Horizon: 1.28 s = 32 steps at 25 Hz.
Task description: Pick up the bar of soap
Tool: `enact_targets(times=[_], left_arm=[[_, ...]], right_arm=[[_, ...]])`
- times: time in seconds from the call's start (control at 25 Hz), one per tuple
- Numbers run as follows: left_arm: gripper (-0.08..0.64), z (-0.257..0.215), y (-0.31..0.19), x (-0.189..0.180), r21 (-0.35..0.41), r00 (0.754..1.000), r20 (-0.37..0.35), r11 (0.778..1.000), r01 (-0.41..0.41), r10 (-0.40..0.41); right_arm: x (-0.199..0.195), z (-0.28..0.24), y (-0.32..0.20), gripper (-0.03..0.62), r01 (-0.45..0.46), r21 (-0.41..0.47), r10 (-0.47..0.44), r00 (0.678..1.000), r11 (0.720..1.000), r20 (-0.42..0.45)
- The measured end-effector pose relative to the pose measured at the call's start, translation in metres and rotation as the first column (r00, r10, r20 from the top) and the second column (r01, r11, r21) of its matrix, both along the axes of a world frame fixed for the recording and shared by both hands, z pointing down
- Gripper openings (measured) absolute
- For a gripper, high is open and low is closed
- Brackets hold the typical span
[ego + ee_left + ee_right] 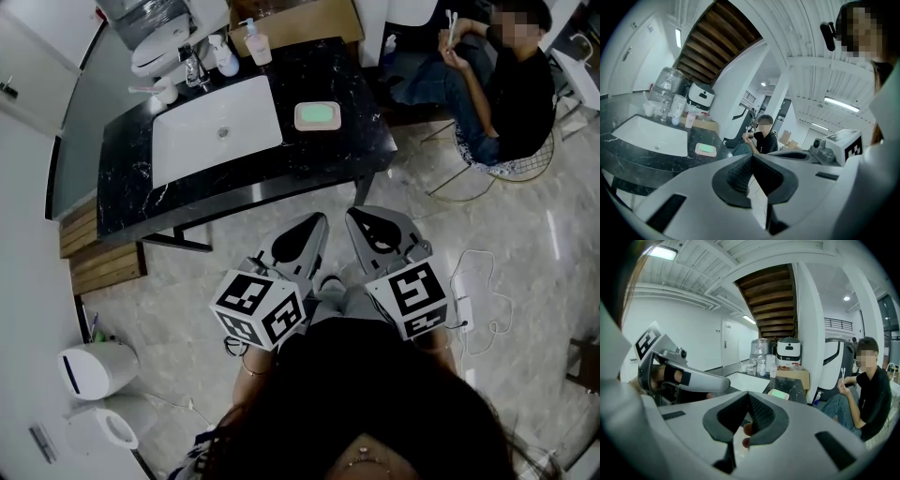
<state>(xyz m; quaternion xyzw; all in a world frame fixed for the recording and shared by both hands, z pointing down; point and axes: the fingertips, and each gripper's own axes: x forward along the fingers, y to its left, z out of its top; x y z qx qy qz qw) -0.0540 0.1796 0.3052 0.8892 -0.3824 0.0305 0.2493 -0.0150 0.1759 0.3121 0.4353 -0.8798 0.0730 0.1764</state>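
The green bar of soap point(318, 114) lies in a pale dish on the black marble counter point(328, 155), just right of the white sink point(216, 127). Both grippers hang low in front of my body, over the floor and short of the counter's front edge, well apart from the soap. My left gripper point(313, 227) has its jaws together with nothing in them, and my right gripper point(362, 221) is shut and empty too. The soap point(706, 149) shows far off beyond my left gripper point(751, 157). In the right gripper view the soap point(778, 393) lies ahead of my right gripper point(748, 397).
A faucet point(194, 67) and several bottles point(257, 42) stand at the counter's back, by a cardboard box point(300, 21). A seated person point(511, 89) is right of the counter. A power strip with cable point(463, 305) lies on the floor; a white bin point(94, 367) stands lower left.
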Motion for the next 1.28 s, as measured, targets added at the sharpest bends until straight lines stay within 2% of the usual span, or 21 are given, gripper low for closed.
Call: enact_targets(times=[0.32,0.48,0.68,1.28], left_arm=[[0.009,0.007,-0.019,-0.003,-0.015,1.000,0.010,1.000,-0.003,0.003],[0.009,0.012,-0.036,-0.011,-0.019,0.999,0.024,1.000,0.023,-0.023],[0.009,0.015,-0.068,-0.014,-0.024,0.998,0.032,0.998,0.050,-0.049],[0.009,0.010,-0.177,0.013,-0.028,0.997,0.051,0.997,0.065,-0.064]], right_arm=[[0.008,0.005,-0.023,0.008,-0.034,-0.002,0.034,0.999,0.999,0.016],[0.013,0.015,-0.045,0.008,-0.044,-0.038,0.045,0.998,0.998,0.033],[0.013,0.017,-0.076,0.008,-0.025,-0.042,0.027,0.999,0.999,0.044],[0.032,0.019,-0.175,0.009,0.046,-0.062,-0.042,0.997,0.997,0.063]])
